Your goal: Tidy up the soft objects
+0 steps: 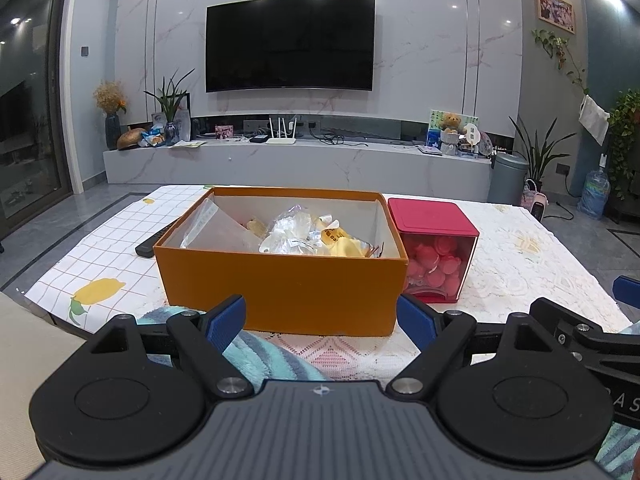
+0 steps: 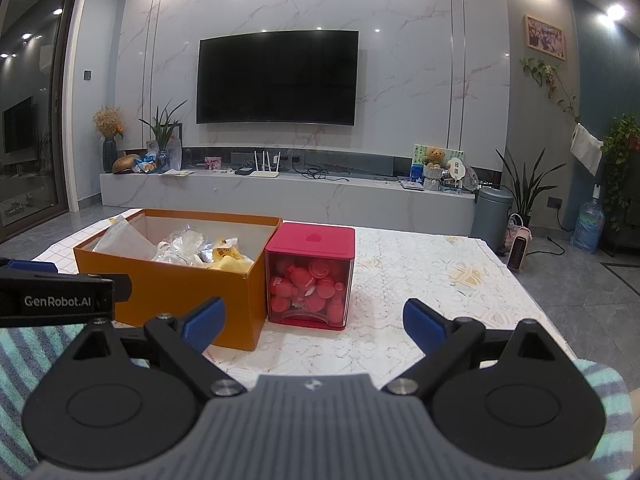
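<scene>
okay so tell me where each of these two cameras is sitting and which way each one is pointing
Left wrist: rides the left tool, looking forward across the table at the orange box; its own blue fingers show, spread open, and the right tool's edge.
Right wrist: rides the right tool, aimed at the red container; its open fingers show, and the left tool.
Shared: box, container, striped towel, television.

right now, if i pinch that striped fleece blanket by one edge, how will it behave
Probably floppy: the blanket already lies in soft folds at the table's near edge. Its fluffy pile should grip well and feel light, though the rest will likely drag and trail behind.
</scene>
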`<state>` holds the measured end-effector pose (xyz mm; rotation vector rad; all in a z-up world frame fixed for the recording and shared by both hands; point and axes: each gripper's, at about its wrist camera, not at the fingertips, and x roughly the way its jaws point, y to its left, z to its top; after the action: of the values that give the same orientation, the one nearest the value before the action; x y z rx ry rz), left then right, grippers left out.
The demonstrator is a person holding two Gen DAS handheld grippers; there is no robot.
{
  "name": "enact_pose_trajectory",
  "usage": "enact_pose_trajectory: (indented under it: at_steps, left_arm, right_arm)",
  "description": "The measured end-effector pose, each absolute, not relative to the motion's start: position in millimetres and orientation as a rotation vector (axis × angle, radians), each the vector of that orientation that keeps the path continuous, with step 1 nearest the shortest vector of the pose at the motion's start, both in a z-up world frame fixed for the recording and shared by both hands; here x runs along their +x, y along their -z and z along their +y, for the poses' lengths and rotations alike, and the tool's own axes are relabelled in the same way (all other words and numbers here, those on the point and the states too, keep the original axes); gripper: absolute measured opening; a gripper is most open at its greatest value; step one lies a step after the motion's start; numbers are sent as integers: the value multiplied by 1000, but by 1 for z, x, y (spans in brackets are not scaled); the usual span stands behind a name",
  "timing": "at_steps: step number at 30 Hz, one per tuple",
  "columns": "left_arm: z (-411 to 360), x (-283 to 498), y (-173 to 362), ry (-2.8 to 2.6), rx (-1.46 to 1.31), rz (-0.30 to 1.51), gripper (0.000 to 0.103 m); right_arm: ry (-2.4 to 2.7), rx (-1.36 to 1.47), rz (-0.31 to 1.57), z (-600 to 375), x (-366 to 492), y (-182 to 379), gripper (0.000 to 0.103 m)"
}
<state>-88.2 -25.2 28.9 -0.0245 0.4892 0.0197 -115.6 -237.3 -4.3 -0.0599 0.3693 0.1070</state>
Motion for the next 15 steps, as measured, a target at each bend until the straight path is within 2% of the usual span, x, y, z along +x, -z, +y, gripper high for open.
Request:
enact_pose_trajectory:
  at_steps: [15]
  left_arm:
    - [-25,-88,-28,-23,-27,505,100]
  right_arm:
    - [-118,-63,382,-237,-116,5,94]
